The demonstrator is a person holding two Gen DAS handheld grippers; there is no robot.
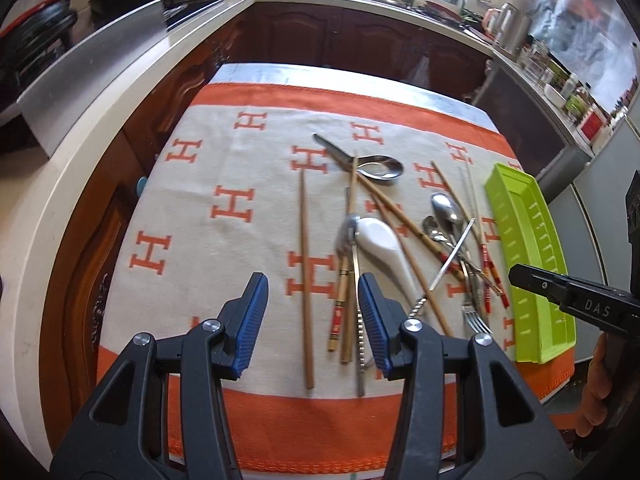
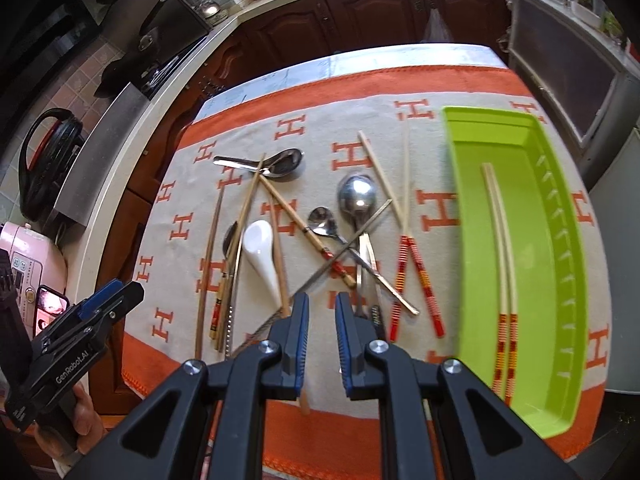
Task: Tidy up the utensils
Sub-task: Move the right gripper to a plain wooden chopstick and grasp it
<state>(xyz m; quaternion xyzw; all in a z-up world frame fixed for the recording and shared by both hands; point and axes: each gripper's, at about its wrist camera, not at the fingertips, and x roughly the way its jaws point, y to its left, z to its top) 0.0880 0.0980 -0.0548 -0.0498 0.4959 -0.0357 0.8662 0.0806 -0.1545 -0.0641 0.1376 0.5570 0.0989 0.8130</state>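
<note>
The surface (image 2: 400,80) stands in a kitchen ringed by dark wooden cabinets (image 1: 340,36) and a pale worktop (image 1: 132,80). It carries an orange-and-cream cloth (image 1: 224,168) patterned with H letters.

Scattered on the cloth are wooden chopsticks (image 1: 306,280), a white ceramic spoon (image 2: 260,258), metal spoons (image 2: 357,196) and a fork (image 1: 474,316). A green tray (image 2: 560,240) at the right edge holds one pair of red-banded chopsticks (image 2: 502,280).

The left hand-held gripper (image 1: 313,320) hovers above the utensils, pads wide apart, empty. The right hand-held gripper (image 2: 322,330) hangs over the pile, its pads narrowly apart, holding nothing.
</note>
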